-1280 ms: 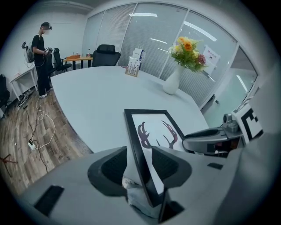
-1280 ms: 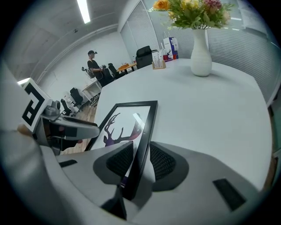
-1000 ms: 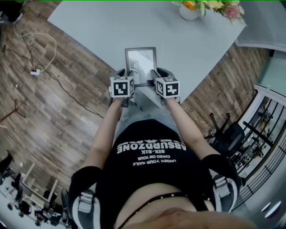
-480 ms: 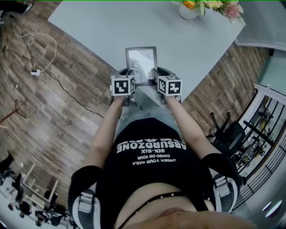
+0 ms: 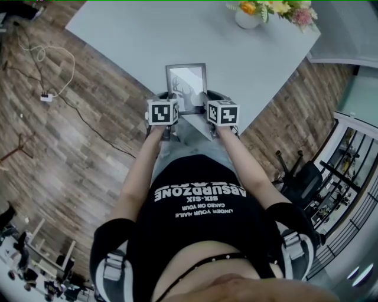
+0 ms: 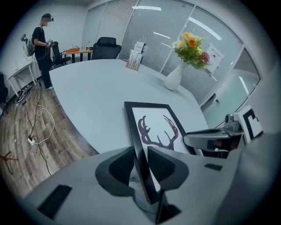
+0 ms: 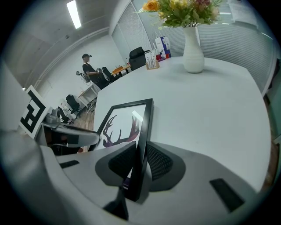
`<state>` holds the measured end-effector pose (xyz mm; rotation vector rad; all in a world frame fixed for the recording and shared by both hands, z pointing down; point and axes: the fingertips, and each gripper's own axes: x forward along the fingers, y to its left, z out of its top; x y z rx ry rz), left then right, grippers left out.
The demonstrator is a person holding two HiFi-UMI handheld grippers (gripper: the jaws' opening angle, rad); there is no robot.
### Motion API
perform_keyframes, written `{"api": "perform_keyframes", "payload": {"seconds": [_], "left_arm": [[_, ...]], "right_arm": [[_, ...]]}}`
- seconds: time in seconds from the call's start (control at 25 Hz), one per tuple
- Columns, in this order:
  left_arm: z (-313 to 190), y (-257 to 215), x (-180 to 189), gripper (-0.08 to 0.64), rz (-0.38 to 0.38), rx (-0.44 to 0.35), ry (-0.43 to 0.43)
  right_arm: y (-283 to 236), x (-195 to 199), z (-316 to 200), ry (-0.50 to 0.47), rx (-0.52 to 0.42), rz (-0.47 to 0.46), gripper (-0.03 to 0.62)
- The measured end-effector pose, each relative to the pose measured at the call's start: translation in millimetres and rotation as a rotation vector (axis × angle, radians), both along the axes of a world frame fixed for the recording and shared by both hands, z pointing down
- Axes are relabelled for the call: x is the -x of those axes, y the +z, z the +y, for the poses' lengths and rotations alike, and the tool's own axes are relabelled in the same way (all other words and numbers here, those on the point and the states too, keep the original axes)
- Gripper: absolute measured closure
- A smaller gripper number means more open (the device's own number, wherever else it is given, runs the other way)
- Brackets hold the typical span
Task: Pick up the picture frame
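A black picture frame [image 5: 186, 82] with an antler print lies on the grey table [image 5: 118, 35], its near end at the table's edge. My left gripper [image 5: 170, 97] sits at its near left side. In the left gripper view the jaws [image 6: 140, 162] are closing, and their pads press the frame's [image 6: 156, 127] left bar. My right gripper [image 5: 205, 97] sits at the near right side. Its jaws [image 7: 141, 162] are closing too, with the frame's [image 7: 120, 125] right bar pinched between the pads. Each gripper view shows the other gripper across the frame.
A white vase of flowers [image 5: 248, 15] stands at the table's far right. A white cable [image 5: 44, 59] lies on the wooden floor to the left. A person [image 6: 42, 48] stands by desks and chairs far off. My own body is close behind the table's edge.
Both grippers stay at the frame's near end, and their marker cubes have barely shifted. The frame lies in the same place on the table.
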<state>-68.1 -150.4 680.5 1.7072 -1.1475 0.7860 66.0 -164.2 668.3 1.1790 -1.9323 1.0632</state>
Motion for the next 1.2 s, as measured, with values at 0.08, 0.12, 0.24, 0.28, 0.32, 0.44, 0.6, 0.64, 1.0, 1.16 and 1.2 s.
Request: {"api": "perform_keyframes", "payload": {"seconds": [0.08,0.12,0.24,0.28,0.32,0.44,0.6,0.64,1.0,1.16,1.2], "left_arm": [[0,-3,0,0.453,0.003,-0.005,0.002],[0,-4,1,0.453,0.005,-0.008,0.001],[0,-9,3,0.454,0.010,-0.019,-0.005],[0,-11,4,0.454,0.013,-0.024,-0.008],[0,-13,5,0.455,0.015,-0.028,-0.011],[-2,-19,7,0.456,0.017,-0.044,-0.016],[-3,-29,7,0.456,0.016,-0.064,-0.010],[-3,-31,7,0.456,0.015,-0.069,-0.009],[-6,-61,5,0.457,0.017,-0.134,-0.009],[-7,-76,6,0.457,0.012,-0.162,-0.004],[-7,-79,7,0.457,0.010,-0.170,-0.004]], "right_arm": [[-2,0,0,-0.003,0.000,0.007,0.503],[-3,0,0,-0.006,-0.001,0.012,0.503],[-11,4,-3,-0.016,-0.014,0.022,0.503],[-13,5,-4,-0.018,-0.019,0.024,0.503],[-15,6,-4,-0.020,-0.023,0.025,0.503],[-21,7,-6,-0.022,-0.035,0.026,0.503],[-30,7,-6,-0.022,-0.052,0.019,0.503],[-32,7,-6,-0.022,-0.055,0.017,0.503],[-57,5,-8,-0.029,-0.103,-0.005,0.503],[-70,5,-9,-0.022,-0.127,-0.014,0.503],[-73,5,-10,-0.020,-0.135,-0.017,0.503]]}}
